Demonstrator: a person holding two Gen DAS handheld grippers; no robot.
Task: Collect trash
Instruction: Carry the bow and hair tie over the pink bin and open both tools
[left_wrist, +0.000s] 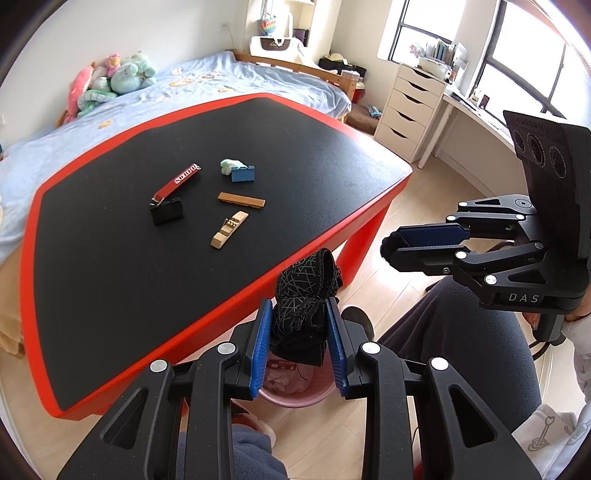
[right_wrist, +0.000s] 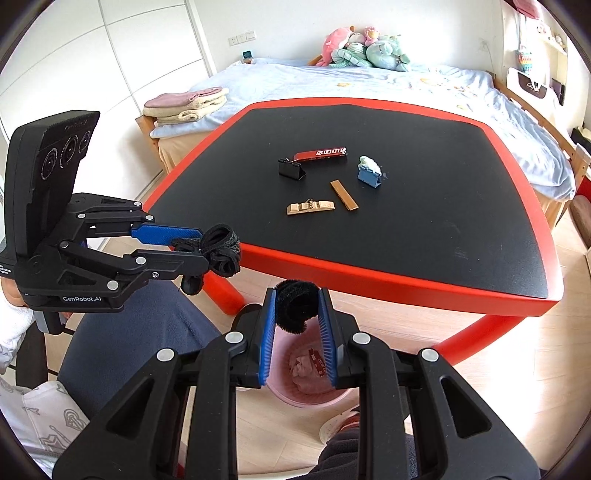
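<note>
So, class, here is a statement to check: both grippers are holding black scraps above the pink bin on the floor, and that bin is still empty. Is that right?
One detail is wrong: the pink bin is not empty. The right wrist view shows pink crumpled material and a red wrapper inside it. The rest stands: the left gripper and right gripper each hold a black scrap above it.

Bright, sharp daylight from windows, soft shadows, strong fisheye bending, dark vignetted corners.
</note>
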